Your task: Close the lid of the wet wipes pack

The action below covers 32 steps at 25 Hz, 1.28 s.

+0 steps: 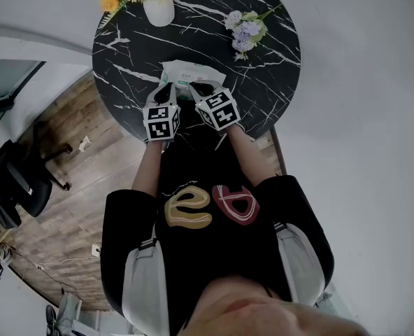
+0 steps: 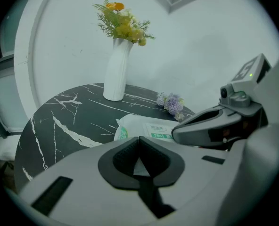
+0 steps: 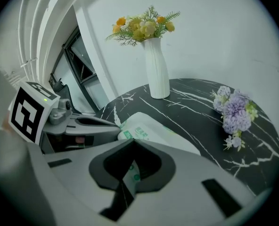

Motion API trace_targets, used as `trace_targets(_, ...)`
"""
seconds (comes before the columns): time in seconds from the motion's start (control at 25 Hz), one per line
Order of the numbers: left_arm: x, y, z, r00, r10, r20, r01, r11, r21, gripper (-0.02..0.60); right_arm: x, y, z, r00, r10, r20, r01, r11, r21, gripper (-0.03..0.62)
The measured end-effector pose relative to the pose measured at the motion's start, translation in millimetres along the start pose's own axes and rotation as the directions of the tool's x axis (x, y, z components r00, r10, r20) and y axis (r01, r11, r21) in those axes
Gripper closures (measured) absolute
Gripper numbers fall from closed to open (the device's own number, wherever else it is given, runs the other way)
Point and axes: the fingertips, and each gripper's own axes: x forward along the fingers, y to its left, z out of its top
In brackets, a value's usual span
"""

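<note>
Person's standing at a round black marble table (image 1: 263, 96) with a gripper in each hand, both parked at the near edge of the wet wipes pack (image 1: 184, 70). The pack lies flat near the person's side of the table, roughly in the middle. I can't make out from here whether its lid is up or down.

The left gripper (image 2: 138, 139) has its jaws pinched together tip to tip. All I see in the little gap behind the tips is a pale sliver, so it doesn't look like it's got hold of anything. Same deal with the right gripper (image 3: 132, 141): tips touching, with the pack (image 3: 153, 131) showing through the gap and just beyond.

A white vase (image 1: 158, 11) of yellow flowers sits at the far edge, and a purple bunch (image 1: 245, 30) lies off to the right, well apart from the pack.
</note>
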Motion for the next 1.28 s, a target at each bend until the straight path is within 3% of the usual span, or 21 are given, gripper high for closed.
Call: trace_targets(1.28,1,0,-4,1.000,-0.019,-0.015,0.019,1.000,0.016,0.563,11,3,-10,0.996,-0.077,-0.050,0.073,0.994,-0.082,0.583)
